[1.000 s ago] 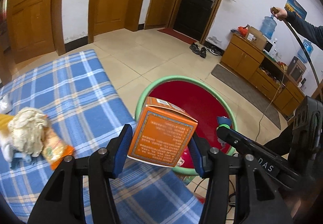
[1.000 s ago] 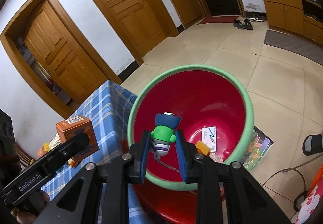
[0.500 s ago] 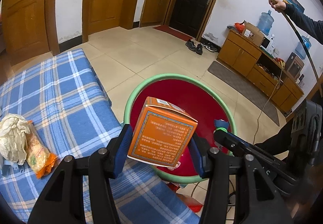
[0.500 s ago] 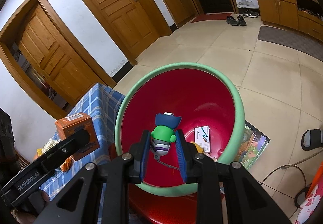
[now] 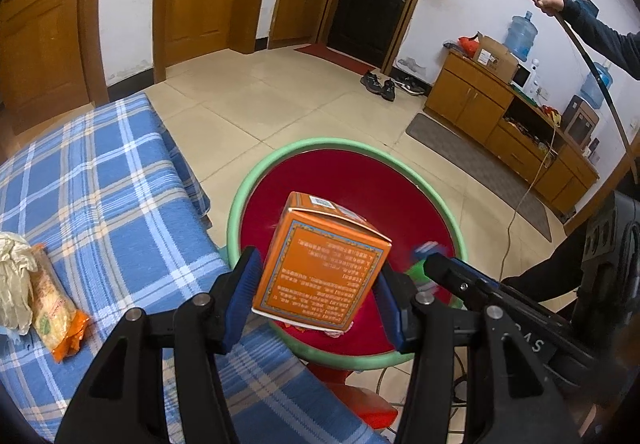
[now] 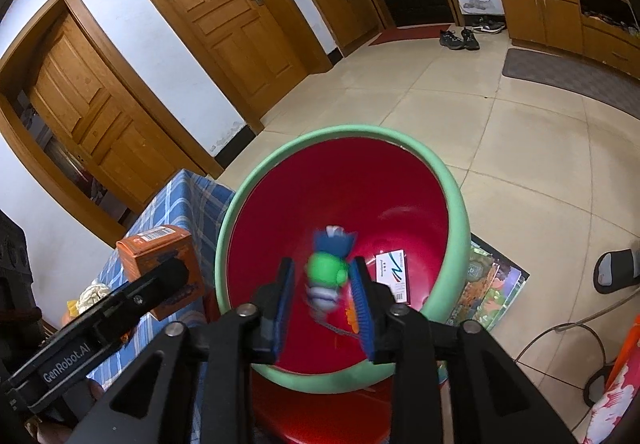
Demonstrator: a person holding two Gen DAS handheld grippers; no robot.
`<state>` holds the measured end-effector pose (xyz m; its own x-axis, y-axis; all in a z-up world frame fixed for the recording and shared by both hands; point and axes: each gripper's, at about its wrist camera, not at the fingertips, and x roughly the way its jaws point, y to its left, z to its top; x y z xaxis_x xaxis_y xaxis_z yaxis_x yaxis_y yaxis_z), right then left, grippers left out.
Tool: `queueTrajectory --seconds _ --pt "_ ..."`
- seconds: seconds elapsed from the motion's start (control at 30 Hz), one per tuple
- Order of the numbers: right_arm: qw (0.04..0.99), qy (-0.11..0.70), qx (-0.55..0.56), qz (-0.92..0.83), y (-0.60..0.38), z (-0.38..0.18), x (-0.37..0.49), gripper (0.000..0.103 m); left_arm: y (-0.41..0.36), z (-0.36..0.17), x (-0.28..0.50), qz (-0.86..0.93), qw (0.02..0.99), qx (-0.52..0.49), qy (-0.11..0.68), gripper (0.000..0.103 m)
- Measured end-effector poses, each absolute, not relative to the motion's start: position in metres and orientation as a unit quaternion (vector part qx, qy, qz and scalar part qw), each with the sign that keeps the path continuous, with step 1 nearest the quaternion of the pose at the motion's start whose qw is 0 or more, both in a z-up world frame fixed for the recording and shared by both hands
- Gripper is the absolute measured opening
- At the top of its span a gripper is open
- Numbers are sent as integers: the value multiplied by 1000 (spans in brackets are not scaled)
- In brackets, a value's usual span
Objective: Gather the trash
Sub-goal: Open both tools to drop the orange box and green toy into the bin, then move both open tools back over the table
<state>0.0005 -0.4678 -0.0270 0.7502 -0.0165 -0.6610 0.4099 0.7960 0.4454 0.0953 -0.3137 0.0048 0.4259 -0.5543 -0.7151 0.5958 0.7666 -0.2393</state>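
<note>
An orange cardboard box is pinched tilted between the blue pads of the left gripper, above the near rim of the red plastic basin with a green rim. The right gripper is spread; a blurred green-and-blue toy figure is seen loose between its pads, over the basin.

The mouth of the red basin is left wide open from above; its left rim is flanked closely by the plaid-covered bed.
</note>
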Motion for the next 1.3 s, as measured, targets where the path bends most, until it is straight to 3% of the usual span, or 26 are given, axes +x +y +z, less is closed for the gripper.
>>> queueTrajectory --seconds 0.2,0.73,1.3 --pt "890 321 299 -125 -470 -22 -3 45 -314 5 99 -340 845 17 413 64" --pt "897 310 295 -113 -458 -5 -14 47 -277 26 88 -304 866 14 397 64" --pt "908 320 267 -51 -400 11 -1 61 -172 37 114 -164 914 14 370 64"
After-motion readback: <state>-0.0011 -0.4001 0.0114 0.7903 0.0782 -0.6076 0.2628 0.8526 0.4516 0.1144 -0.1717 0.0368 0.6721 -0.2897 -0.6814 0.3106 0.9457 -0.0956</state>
